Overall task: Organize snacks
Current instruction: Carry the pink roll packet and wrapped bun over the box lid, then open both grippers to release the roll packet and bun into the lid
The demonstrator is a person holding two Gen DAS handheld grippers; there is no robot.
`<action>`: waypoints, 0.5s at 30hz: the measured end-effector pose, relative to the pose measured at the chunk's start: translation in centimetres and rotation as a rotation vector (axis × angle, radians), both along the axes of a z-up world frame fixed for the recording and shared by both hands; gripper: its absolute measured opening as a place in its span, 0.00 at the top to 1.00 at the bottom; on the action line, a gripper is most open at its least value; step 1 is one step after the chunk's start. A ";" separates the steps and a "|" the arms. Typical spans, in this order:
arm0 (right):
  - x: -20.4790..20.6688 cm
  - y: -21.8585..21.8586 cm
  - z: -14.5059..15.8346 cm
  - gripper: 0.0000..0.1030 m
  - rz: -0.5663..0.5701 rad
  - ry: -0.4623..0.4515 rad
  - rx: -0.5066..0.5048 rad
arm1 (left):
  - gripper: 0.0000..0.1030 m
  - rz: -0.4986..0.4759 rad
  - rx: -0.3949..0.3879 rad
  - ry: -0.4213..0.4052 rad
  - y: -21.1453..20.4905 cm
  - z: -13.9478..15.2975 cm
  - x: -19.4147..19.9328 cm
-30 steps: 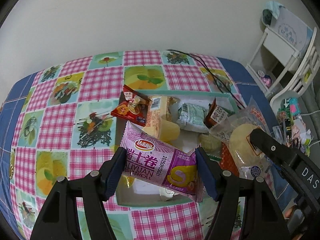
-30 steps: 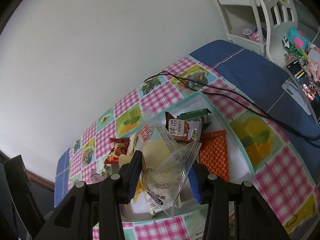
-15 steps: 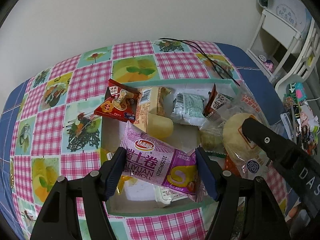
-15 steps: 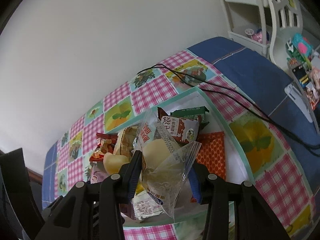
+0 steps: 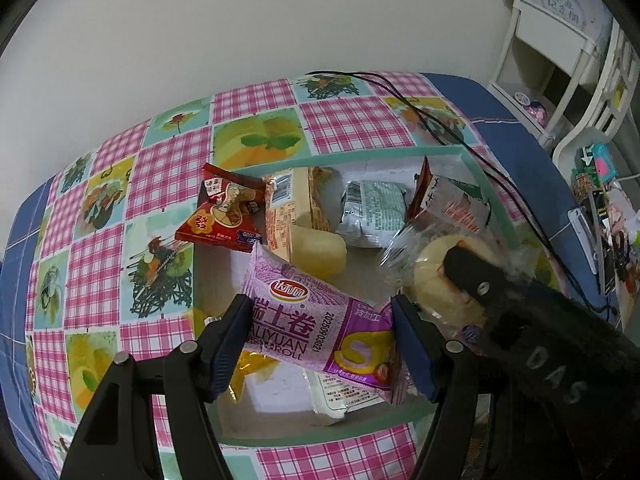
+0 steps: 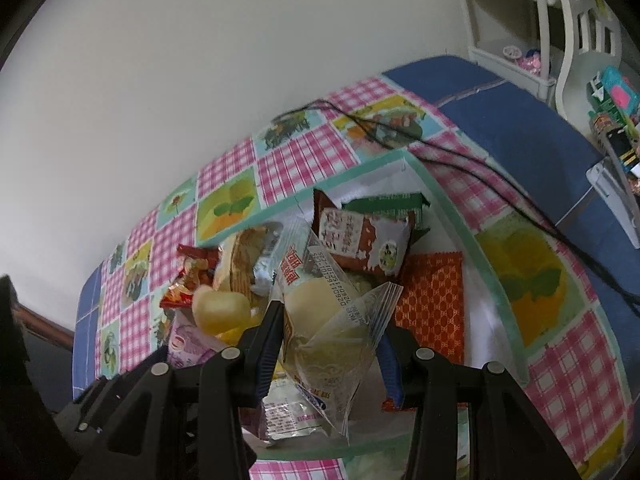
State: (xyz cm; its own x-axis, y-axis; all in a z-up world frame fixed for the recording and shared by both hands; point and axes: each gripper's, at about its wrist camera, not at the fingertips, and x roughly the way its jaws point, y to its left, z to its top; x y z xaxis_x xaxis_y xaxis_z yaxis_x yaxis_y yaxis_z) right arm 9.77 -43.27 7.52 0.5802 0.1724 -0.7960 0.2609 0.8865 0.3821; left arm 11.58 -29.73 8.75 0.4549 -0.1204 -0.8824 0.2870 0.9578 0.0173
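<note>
My left gripper (image 5: 322, 344) is shut on a purple Swiss-roll packet (image 5: 316, 328), held just above the near part of a white box with a green rim (image 5: 320, 436). Over the same box my right gripper (image 6: 330, 350) is shut on a clear bag with a pale round cake (image 6: 324, 320); that bag (image 5: 440, 280) and the right gripper's black finger show at the right of the left wrist view. Inside the box lie a red packet (image 5: 224, 216), a tan wafer pack (image 5: 292, 208), a yellow pastry (image 5: 316, 252), a silver-green pack (image 5: 372, 208), a brown milk-biscuit pack (image 6: 360, 240) and an orange packet (image 6: 432, 304).
The box sits on a table with a pink-check and fruit-print cloth (image 5: 160, 168), blue at its edges. A black cable (image 5: 420, 108) runs across the cloth past the box's far right corner. A white shelf unit (image 5: 560, 52) and clutter stand right of the table; a plain wall is behind.
Both grippers have sunk closer to the box with their packets still held. The box and its snacks fill more of each view, and the right gripper's finger has come nearer in the left view.
</note>
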 end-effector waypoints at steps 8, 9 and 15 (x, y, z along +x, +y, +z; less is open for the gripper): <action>0.1 -0.3 -1.4 0.54 -0.007 0.032 0.046 | 0.30 -0.054 0.031 0.027 -1.1 -0.8 -0.3; 0.1 -0.2 -1.4 0.52 -0.005 0.034 0.044 | 0.29 -0.058 0.037 0.028 -1.1 -0.9 -0.3; 0.2 -0.1 -1.4 0.51 -0.010 0.055 0.019 | 0.28 -0.072 0.033 0.038 -1.0 -0.9 -0.3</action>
State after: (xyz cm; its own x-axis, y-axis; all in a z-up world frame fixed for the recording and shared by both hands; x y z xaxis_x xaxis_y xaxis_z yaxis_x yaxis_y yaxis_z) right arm 9.96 -43.36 6.10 0.5377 0.1821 -0.8232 0.2907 0.8765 0.3837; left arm 11.26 -30.74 7.81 0.4118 -0.1225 -0.9030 0.3563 0.9337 0.0358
